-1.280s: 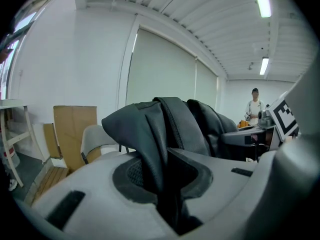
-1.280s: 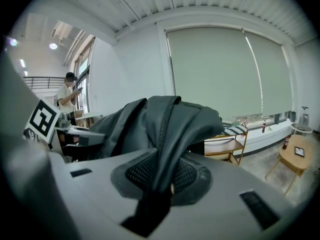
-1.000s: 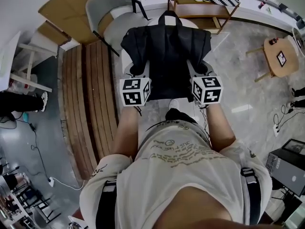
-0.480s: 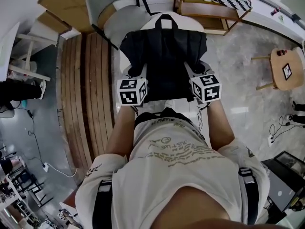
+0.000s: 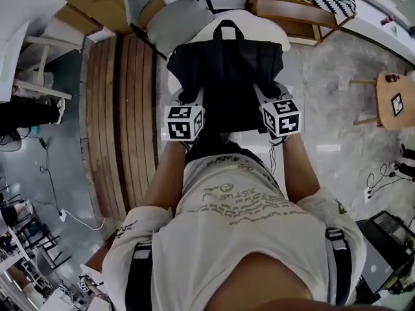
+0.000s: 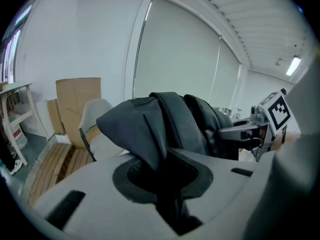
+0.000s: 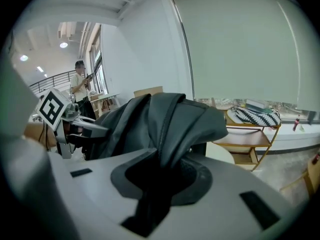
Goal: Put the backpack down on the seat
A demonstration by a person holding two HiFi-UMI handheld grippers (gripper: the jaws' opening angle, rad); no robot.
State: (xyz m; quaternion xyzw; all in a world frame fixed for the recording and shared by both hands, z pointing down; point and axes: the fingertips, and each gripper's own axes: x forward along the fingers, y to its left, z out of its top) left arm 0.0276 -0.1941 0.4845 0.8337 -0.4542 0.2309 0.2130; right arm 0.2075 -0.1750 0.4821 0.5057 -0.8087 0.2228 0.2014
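Over the seat [image 5: 279, 36], left gripper [image 5: 193, 99] and right gripper [image 5: 261, 94] both clamp the backpack [image 5: 224, 70]. Uneven release might slide it off.

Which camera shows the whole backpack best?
The head view: the whole backpack shows, over the white seat. The gripper views show only folds of it, pinched by the left gripper and right gripper.

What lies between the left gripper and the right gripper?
The black backpack; left gripper and right gripper each clamp its edge, as the head view shows.
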